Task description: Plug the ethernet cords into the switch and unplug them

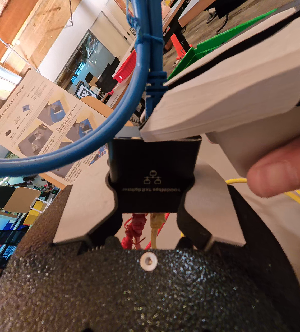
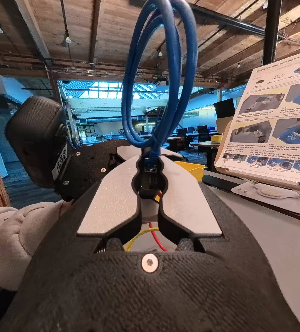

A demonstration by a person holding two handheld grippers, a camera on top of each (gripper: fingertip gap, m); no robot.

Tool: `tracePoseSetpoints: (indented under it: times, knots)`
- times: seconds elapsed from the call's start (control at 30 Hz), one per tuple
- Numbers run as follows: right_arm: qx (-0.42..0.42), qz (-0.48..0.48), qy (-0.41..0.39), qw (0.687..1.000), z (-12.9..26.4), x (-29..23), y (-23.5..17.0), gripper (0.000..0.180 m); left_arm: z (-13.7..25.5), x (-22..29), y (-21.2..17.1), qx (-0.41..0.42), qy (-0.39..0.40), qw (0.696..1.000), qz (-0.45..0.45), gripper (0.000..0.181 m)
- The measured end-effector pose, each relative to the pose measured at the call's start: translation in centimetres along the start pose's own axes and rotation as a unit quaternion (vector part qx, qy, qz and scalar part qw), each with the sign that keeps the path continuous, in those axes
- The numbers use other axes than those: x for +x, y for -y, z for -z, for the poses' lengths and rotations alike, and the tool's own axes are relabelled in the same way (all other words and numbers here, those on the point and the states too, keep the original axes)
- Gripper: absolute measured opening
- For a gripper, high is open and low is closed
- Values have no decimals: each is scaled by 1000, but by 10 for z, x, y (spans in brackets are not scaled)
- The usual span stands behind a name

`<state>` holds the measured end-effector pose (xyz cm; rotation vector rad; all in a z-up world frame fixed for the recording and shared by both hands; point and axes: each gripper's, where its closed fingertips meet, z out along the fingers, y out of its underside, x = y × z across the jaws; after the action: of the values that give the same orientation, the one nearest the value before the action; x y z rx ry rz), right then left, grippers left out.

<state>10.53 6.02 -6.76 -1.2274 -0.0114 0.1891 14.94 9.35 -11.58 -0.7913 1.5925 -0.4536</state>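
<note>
The switch (image 1: 153, 172) is clamped in the left gripper (image 1: 151, 188), jaws closed on its sides, so it is braced. The blue cord (image 2: 153, 154) plug is pinched in the right gripper (image 2: 150, 172), jaws nearly shut, at the port; red cord (image 1: 136, 228) and yellow cord (image 1: 154, 226) are seated opposite.

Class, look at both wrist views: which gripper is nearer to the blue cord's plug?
Right. The right gripper is closed around the blue cord's plug where it meets the switch. The left gripper clamps the switch's body, below that plug.
</note>
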Motion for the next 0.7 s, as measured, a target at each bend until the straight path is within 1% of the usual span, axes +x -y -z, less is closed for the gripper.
tracePoseSetpoints:
  times: [0.13, 0.33, 0.6, 0.7]
  knots:
    - [5, 6, -12, 1000, 0, 0, 3, 17, 0, 1, 3, 1, 4, 1000, -6, 77]
    - [-2, 7, 1, 1000, 0, -1, 5, 16, 0, 2, 3, -7, 7, 1000, 5, 77]
    - [-7, 33, 14, 999, 0, -3, 7, 16, 0, 9, 7, 10, -31, 998, 50, 76]
    - [-15, 42, 21, 999, 0, -5, 7, 16, 0, 9, 8, 18, -30, 998, 58, 76]
